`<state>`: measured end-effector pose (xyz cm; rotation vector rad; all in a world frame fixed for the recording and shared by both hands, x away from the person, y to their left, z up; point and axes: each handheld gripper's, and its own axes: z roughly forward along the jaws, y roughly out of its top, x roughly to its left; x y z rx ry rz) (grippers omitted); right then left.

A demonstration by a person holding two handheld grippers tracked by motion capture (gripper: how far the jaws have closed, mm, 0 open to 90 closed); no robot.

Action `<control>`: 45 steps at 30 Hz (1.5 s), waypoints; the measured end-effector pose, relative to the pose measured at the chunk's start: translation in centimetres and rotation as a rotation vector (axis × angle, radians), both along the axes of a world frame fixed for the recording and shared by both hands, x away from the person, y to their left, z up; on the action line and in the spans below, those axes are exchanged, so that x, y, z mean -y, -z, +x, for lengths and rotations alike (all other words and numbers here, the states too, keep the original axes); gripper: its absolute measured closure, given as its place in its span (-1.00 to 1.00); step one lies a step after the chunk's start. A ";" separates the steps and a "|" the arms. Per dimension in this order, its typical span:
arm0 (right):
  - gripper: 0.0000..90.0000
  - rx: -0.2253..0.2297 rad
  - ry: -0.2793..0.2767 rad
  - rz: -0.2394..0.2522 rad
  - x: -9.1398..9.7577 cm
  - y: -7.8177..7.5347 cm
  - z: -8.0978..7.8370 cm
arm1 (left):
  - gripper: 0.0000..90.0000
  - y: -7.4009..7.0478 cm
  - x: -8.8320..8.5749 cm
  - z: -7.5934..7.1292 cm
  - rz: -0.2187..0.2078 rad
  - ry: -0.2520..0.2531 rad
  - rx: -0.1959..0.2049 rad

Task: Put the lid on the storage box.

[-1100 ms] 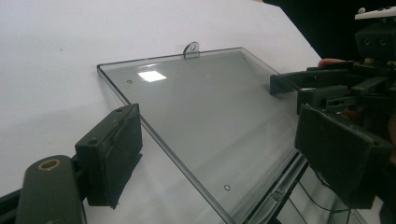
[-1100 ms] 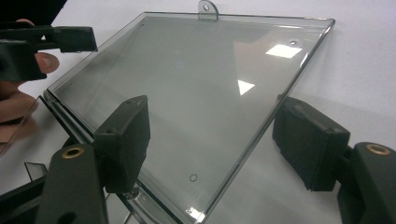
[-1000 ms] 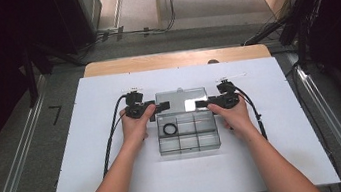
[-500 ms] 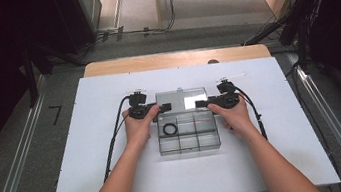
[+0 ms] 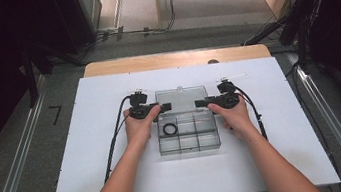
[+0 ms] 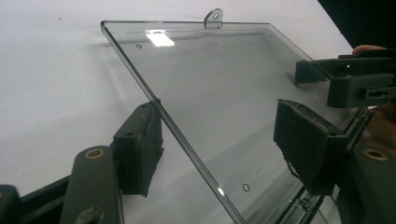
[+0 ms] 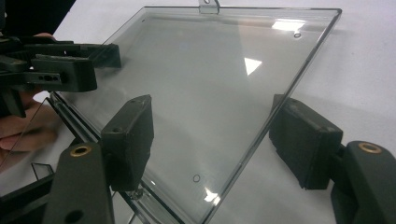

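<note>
Clear lid [image 5: 181,95], black ring [image 5: 168,128], white table [image 5: 90,152]

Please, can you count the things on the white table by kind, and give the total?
Clear compartment box with open lid: 1
Black ring in the box: 1
Grippers, left and right: 2
Total: 4

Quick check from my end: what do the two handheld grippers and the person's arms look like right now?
Both the left gripper and the right gripper are black, each with two blocky jaws; flat dark pads sit on arms with brass-coloured rivets. A black cable trails from each across the white table. The forearms are bare, no sleeves or gloves.
</note>
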<state>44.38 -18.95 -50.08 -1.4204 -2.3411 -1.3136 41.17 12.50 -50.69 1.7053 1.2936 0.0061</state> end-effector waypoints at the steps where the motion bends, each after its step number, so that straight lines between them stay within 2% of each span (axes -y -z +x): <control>1: -0.31 0.002 0.000 0.001 0.0 0.0 0.0 | -0.23 -0.1 0.0 0.0 0.000 0.005 0.003; 22: -0.06 0.070 -0.006 0.003 -0.1 -1.1 -0.6 | 0.11 -1.4 -0.4 -0.7 0.012 0.020 0.070; 32: 0.19 0.105 0.005 0.019 0.3 -2.0 -1.2 | 0.33 -2.2 -0.9 -1.1 0.002 0.021 0.118; 35: 0.23 0.120 0.004 0.019 0.4 -2.2 -1.4 | 0.37 -2.4 -0.9 -1.3 0.010 0.028 0.132; 45: 0.42 0.172 -0.003 0.036 0.9 -2.7 -2.1 | 0.51 -3.1 -1.2 -1.8 -0.001 0.040 0.168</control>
